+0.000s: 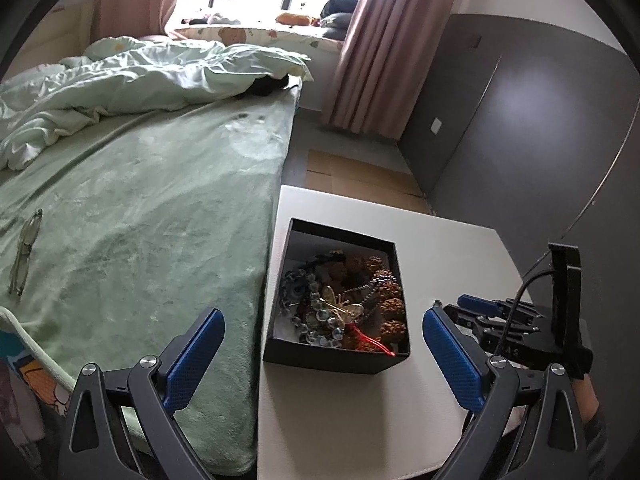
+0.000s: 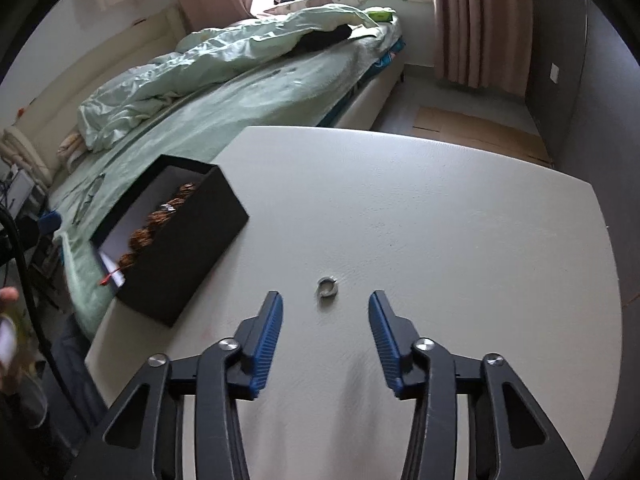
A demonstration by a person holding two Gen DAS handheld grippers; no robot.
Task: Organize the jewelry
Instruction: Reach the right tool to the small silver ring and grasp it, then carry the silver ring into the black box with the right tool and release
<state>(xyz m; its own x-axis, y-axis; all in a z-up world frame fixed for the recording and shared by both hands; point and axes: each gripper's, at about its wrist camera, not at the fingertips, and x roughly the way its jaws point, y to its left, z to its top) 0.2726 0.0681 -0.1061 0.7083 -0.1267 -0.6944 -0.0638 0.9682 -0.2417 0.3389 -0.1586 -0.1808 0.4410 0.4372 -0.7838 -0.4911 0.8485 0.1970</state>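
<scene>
A black open box (image 1: 376, 360) stands on the white table (image 1: 340, 420) next to the bed. It holds tangled jewelry (image 1: 340, 300): bead strings, brown seed beads, a chain, a red cord. My left gripper (image 1: 320, 320) is open and empty, hovering just in front of the box. In the right wrist view the box (image 2: 188, 256) sits at the table's left edge. A small grey open ring (image 2: 327, 288) lies on the table (image 2: 440, 220). My right gripper (image 2: 325, 300) is open and empty, its fingertips either side of the ring, just short of it. It also shows in the left wrist view (image 1: 476, 308).
A bed with a green blanket (image 1: 140, 220) adjoins the table's left side; glasses (image 1: 26, 248) lie on it. A grey wall (image 1: 540, 120) and pink curtain (image 1: 376, 48) stand beyond. Cardboard (image 2: 480, 136) lies on the floor.
</scene>
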